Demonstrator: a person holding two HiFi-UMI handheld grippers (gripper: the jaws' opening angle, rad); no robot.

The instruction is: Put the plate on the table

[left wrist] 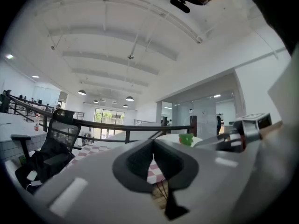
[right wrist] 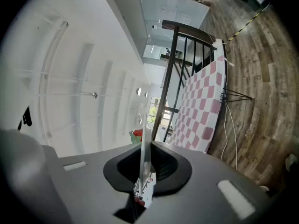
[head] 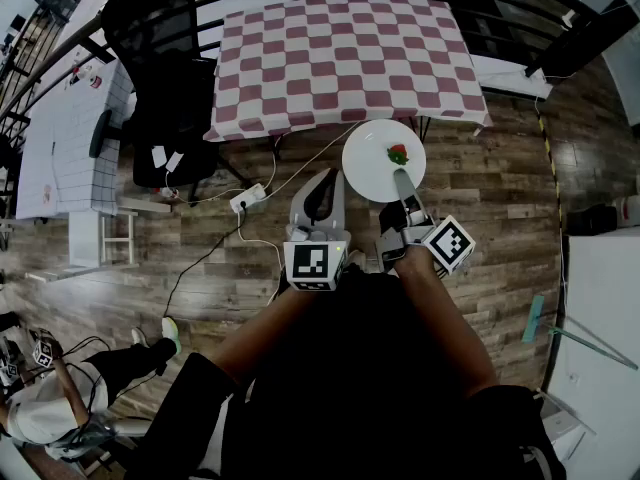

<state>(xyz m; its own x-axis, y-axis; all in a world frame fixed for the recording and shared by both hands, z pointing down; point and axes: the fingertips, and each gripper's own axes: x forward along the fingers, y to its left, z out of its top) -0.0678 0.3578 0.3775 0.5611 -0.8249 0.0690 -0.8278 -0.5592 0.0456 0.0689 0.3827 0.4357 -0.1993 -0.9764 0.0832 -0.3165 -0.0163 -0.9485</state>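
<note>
Right gripper (head: pixel 403 180) clamped on near rim of the white round plate (head: pixel 362 156). In right gripper view (right wrist: pixel 142 146) the plate (right wrist: pixel 142 125) shows edge-on as a thin white sliver pinched btwn the pads, jaws narrow.

Plate is in the air, not on anything, over the wood plank floor (head: pixel 490 198), just in front of the near edge of the table w/ red-and-white checked cloth (head: pixel 340 58). From the head view it looks about level. A small red-and-green item (head: pixel 398 154) sits on it, near the gripped side; can't tell what it is.

Left gripper (head: pixel 318 193) is beside the right one, to its left, clear of the plate. Left gripper view (left wrist: pixel 153 141): pads together at the tips, nothing btwn them, plate (left wrist: pixel 174 137) off to the right.

Black office chair (head: pixel 165 58) left of the table, white power strip (head: pixel 245 200) w/ cables on the floor below it.
</note>
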